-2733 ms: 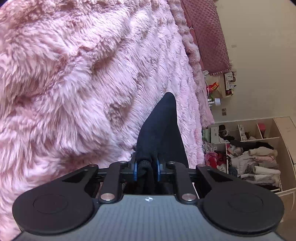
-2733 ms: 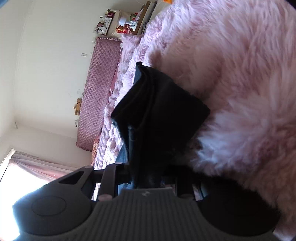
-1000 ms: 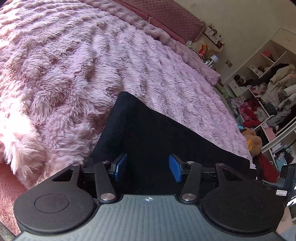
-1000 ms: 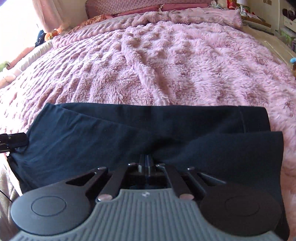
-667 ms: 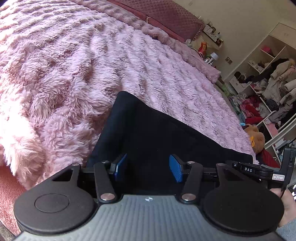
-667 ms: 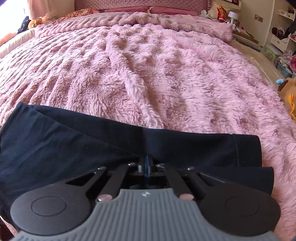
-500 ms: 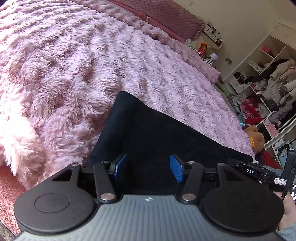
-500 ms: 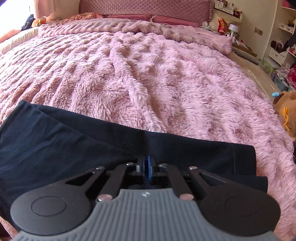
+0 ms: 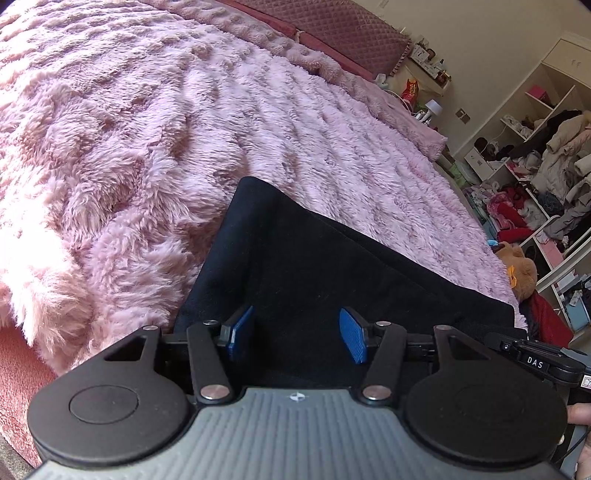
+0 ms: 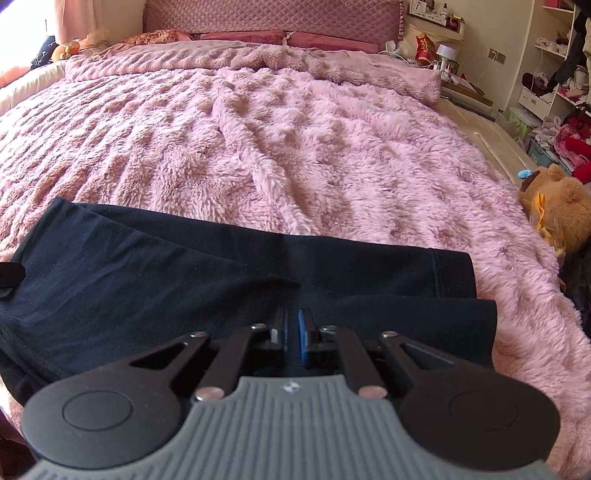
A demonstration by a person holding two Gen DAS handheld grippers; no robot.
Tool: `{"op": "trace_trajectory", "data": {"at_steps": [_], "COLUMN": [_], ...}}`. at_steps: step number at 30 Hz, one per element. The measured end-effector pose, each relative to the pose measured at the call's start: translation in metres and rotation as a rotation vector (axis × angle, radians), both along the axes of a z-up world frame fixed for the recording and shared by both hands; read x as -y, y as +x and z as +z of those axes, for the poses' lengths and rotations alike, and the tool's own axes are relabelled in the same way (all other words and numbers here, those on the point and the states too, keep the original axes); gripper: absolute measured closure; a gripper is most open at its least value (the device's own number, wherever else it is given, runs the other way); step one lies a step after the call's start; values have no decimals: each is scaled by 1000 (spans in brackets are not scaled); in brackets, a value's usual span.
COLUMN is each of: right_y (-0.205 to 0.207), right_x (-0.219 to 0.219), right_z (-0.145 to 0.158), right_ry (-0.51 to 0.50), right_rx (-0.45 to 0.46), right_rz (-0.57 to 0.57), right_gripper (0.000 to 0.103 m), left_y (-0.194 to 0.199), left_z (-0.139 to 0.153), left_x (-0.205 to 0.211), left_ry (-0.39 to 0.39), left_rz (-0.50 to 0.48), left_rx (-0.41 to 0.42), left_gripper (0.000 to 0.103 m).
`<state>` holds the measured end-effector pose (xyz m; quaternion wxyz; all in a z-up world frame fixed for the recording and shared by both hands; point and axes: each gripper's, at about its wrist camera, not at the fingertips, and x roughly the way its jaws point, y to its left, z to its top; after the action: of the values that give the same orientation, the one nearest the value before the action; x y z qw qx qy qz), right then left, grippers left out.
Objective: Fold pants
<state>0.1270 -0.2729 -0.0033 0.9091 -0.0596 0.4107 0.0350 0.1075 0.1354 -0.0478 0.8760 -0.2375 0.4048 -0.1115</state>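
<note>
Dark navy pants [image 10: 155, 273] lie folded flat across the near edge of a fluffy pink blanket [image 10: 295, 147]; they also show in the left wrist view [image 9: 317, 266]. My left gripper [image 9: 293, 334] is open, its blue pads apart just above the left end of the pants, holding nothing. My right gripper [image 10: 292, 334] has its blue pads almost together with a thin gap, over the near edge of the pants. No cloth shows between them. The right gripper's body shows at the right edge of the left wrist view [image 9: 535, 360].
The pink blanket [image 9: 147, 129] covers the whole bed up to a quilted headboard [image 10: 269, 16]. A brown teddy bear [image 10: 557, 206] sits at the bed's right side. Shelves piled with clothes [image 9: 554, 166] and a cluttered nightstand [image 10: 439, 55] stand to the right.
Earlier both grippers held the bunched pants against the blanket. Now the pants lie flat, the left gripper has opened, and the right gripper has drawn back with its pads parted a sliver.
</note>
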Motion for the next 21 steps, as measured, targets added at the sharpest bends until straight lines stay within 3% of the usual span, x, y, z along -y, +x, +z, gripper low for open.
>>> {"op": "trace_trajectory", "data": {"at_steps": [5, 10, 12, 15, 17, 20, 21], "right_y": [4, 24, 29, 27, 21, 8, 4], "right_x": [17, 48, 54, 60, 62, 62, 62], "right_z": [-12, -17, -14, -2, 4, 11, 12], "right_ry": [-35, 13, -32, -5, 12, 33, 43], "right_rx": [-38, 11, 37, 68, 88, 110, 110], "right_rz": [-67, -134, -189, -217, -219, -220, -219], "right_gripper": [103, 103, 103, 103, 103, 103, 103], "left_y": [-4, -6, 1, 21, 29, 46, 50], "left_z": [7, 18, 15, 0, -11, -28, -33], "left_x": [-7, -32, -44, -60, -69, -77, -77], "left_ry": [-2, 7, -6, -16, -109, -294, -310], "left_rz": [17, 113, 128, 133, 118, -7, -28], "left_rx": [27, 77, 48, -81, -129, -195, -209], "left_gripper": [41, 39, 37, 40, 40, 35, 33]}}
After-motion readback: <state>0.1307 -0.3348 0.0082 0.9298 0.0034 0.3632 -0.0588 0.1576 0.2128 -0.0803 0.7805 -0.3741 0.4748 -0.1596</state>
